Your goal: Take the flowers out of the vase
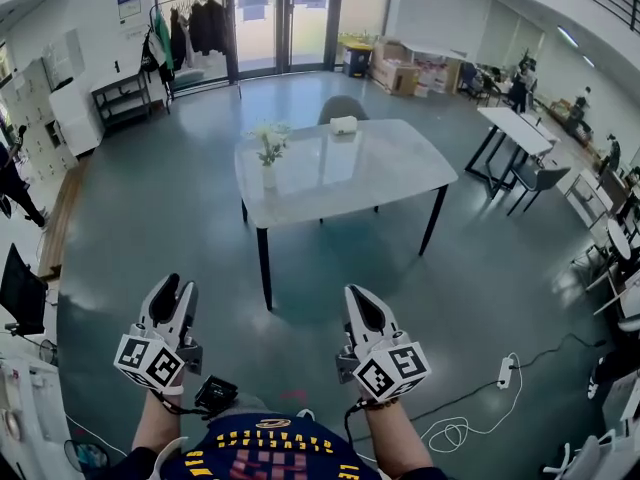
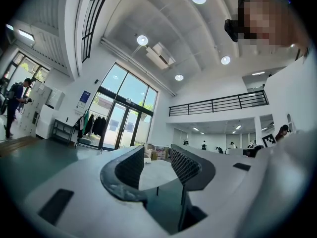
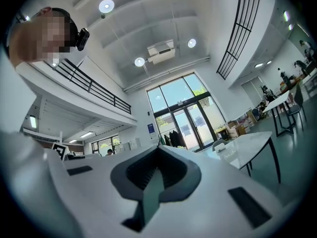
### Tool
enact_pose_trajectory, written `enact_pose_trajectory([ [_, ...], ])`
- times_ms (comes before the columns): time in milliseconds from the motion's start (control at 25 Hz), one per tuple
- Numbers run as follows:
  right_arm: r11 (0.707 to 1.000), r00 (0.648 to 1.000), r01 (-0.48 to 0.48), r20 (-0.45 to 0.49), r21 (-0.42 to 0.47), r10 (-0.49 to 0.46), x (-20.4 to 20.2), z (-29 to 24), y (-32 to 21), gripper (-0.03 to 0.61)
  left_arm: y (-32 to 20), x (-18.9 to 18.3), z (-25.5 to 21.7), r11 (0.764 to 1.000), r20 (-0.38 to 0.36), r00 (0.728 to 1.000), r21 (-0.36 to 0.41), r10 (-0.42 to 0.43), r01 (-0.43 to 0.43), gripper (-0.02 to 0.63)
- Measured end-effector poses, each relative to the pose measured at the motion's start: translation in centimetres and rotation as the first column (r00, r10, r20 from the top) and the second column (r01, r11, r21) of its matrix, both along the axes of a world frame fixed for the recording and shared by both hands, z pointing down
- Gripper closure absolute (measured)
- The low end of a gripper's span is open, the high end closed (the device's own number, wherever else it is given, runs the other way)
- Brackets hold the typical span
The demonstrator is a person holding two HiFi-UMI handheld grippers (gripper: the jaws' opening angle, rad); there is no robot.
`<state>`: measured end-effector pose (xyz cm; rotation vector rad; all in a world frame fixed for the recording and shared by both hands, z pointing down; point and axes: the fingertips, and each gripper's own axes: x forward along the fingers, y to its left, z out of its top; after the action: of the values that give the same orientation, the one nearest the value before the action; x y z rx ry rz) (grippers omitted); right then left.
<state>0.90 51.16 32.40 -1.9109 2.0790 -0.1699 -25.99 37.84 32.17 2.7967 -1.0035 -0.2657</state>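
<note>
A small white vase with pale flowers stands near the left end of a white table, far ahead of me across the floor. Both grippers hang in the air well short of the table. My left gripper is open, with a gap between its fingers and nothing in it. My right gripper is shut with its tips together and holds nothing. In the right gripper view the table shows at the right. The vase does not show in either gripper view.
A white box lies at the table's far edge, with a grey chair behind it. More tables and chairs stand at the right. A power strip with a cable lies on the floor at the right. A clothes rack stands by the glass doors.
</note>
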Motion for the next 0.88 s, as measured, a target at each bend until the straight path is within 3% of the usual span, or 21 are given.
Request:
enact_pose_trajectory([
  [440, 0.998, 0.997, 0.013, 0.072, -0.062, -0.008, 3.9, 3.9, -3.4, 0.574, -3.1, 3.5, 1.6, 1.0, 0.054, 0.999, -0.02, 0.003, -0.002, 0.44],
  [880, 0.987, 0.994, -0.085, 0.06, -0.133, 0.094, 10.0, 5.5, -13.5, 0.574, -16.6, 10.7, 3.4, 0.994, 0.013, 0.996, -0.065, 0.092, -0.091, 0.44],
])
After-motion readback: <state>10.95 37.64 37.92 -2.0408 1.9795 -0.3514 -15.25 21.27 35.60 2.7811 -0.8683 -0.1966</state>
